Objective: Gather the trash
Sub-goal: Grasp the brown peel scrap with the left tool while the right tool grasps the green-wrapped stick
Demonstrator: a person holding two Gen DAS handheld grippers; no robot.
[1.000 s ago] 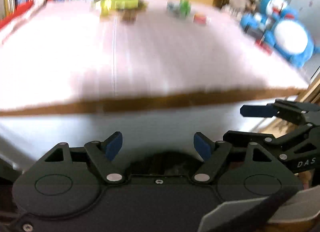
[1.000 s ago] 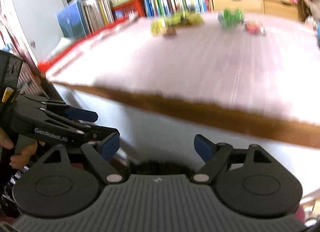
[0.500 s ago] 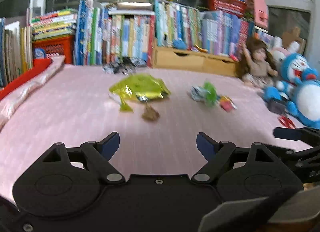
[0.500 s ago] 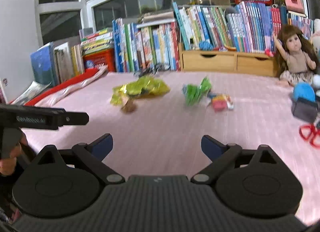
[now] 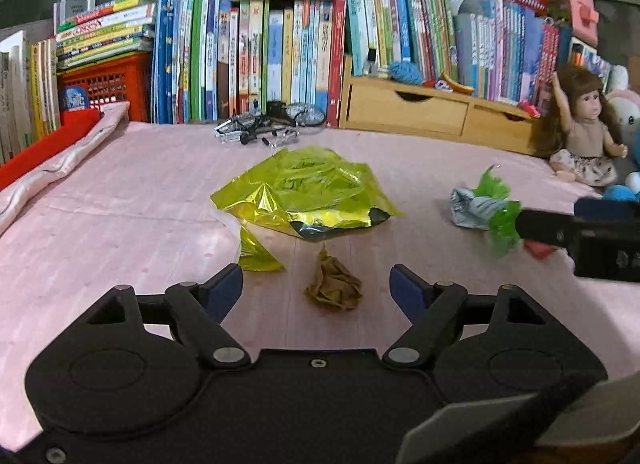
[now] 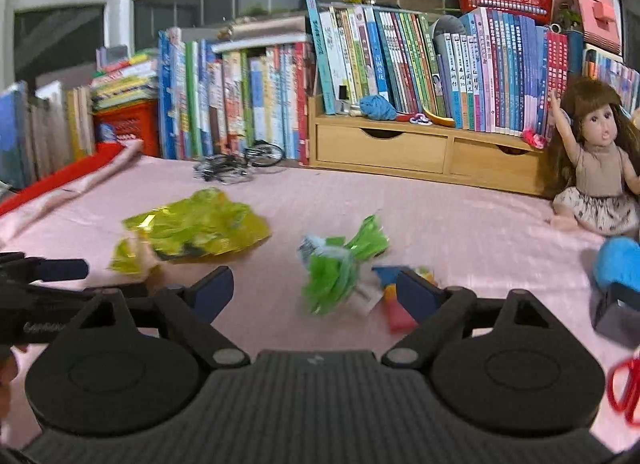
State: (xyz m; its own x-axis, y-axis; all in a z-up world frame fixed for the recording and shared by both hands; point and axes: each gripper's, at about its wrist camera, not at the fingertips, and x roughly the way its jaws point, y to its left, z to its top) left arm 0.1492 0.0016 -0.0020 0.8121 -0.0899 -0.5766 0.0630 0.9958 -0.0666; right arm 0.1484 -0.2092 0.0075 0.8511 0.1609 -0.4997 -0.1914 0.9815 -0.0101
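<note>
Moved: both grippers have been brought up from below the table edge and closer in; the trash is now seen bigger and nearer than half a second ago.
Left gripper (image 5: 316, 290): the fingers are held wide apart and nothing is held between them.
Right gripper (image 6: 314, 292): the fingers are spread wide too, and nothing is gripped.
Brown paper ball (image 5: 334, 284): it is found at 12 o'clock from the left gripper, right in the gap between the fingers, lying on the pink table (image 5: 120, 224). It looks small, crumpled and light.
Yellow-green wrapper (image 5: 304, 192): it is seen farther off at 12 o'clock, behind the ball. It is big, shiny, crinkled and flat, with one open end.
Green wrapper (image 6: 340, 264): it is seen at 12 o'clock from the right gripper, just past the fingertips. It is bunched up with frilly edges, a silver bit is stuck to it, and small red and yellow scraps (image 6: 396, 304) lie at 2 o'clock.
Not trash: the doll (image 6: 596, 168), red scissors (image 6: 624, 388) and books (image 5: 260, 52) are best left alone.
What could go wrong: the ball may be pushed away if the fingers are closed off-centre. The shiny wrapper may slip out, because it is thin and slick. The two grippers are close together, so they may be bumped.
</note>
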